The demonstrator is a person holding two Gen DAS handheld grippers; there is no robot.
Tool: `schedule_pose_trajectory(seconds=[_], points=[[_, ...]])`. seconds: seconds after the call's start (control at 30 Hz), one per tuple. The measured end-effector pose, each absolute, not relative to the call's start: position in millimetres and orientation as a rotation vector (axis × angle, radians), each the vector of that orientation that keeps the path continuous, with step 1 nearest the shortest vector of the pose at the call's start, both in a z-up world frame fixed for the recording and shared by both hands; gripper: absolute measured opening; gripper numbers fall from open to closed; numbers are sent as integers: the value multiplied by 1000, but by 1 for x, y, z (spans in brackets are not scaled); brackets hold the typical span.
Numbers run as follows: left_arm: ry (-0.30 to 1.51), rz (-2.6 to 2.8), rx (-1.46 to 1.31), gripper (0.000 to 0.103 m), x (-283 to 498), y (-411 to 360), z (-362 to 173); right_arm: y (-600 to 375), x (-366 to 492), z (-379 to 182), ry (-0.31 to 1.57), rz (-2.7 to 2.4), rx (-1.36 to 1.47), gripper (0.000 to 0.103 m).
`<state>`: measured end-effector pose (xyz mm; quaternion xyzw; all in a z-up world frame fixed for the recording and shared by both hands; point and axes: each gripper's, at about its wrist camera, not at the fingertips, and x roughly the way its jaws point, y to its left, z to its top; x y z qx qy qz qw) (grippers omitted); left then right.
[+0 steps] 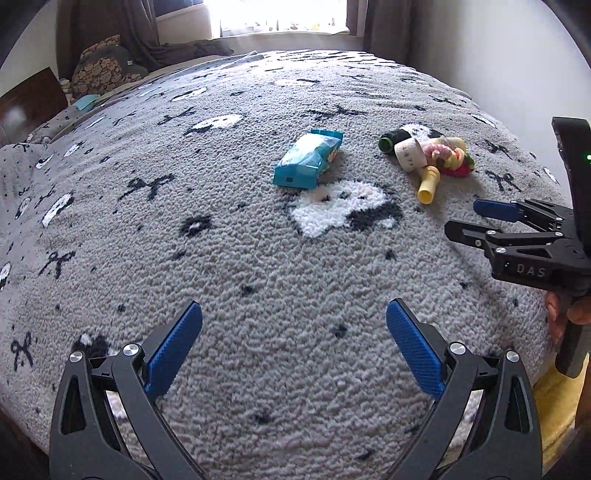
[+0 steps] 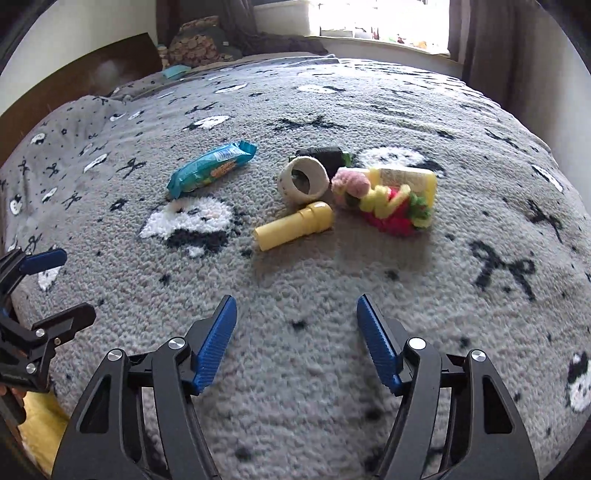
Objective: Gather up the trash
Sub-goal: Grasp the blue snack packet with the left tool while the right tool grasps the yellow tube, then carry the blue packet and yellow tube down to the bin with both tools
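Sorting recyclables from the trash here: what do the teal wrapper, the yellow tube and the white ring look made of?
Teal wrapper: thin glossy plastic film, judging by its crinkles, sheen and crimped end. Yellow tube: smooth hard plastic, evenly coloured with a soft shine. White ring: matte, thick-walled, hollow; probably cardboard or a tape roll, but that stays uncertain.

Ahead of the tongs spreads a grey fleece blanket with black bows and white faces [image 1: 258, 258], covering a bed. Beyond it a bright window [image 1: 280, 14] glares between dark brown curtains [image 1: 384, 26]. Far left stands a dark wooden headboard [image 2: 110, 59] against pale walls [image 1: 480, 44].
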<state>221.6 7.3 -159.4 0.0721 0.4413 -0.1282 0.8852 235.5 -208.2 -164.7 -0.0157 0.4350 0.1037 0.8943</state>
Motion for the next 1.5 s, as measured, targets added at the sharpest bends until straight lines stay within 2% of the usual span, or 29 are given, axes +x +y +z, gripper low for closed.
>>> schedule_pose_trajectory(seconds=[0.3, 0.37, 0.4, 0.93, 1.13, 1.2, 1.3, 1.5], points=[[929, -263, 127, 94, 270, 5, -164, -195, 281, -172, 915, 246, -62, 68], [924, -268, 133, 94, 279, 3, -163, -193, 287, -173, 915, 253, -73, 63], [923, -269, 137, 94, 282, 1, -162, -192, 288, -173, 913, 258, -78, 57], [934, -310, 124, 91, 363, -38, -173, -213, 272, -165, 894, 231, -56, 57], [951, -311, 103, 77, 385, -47, -181, -219, 269, -166, 887, 220, -55, 57], [953, -319, 107, 61, 385, -49, -180, -222, 267, -165, 886, 219, -50, 57], [953, -323, 120, 46, 378, -51, -176, -224, 262, -163, 885, 211, -44, 57], [954, -331, 117, 42, 341, -48, -170, -233, 239, -157, 882, 167, -30, 57]])
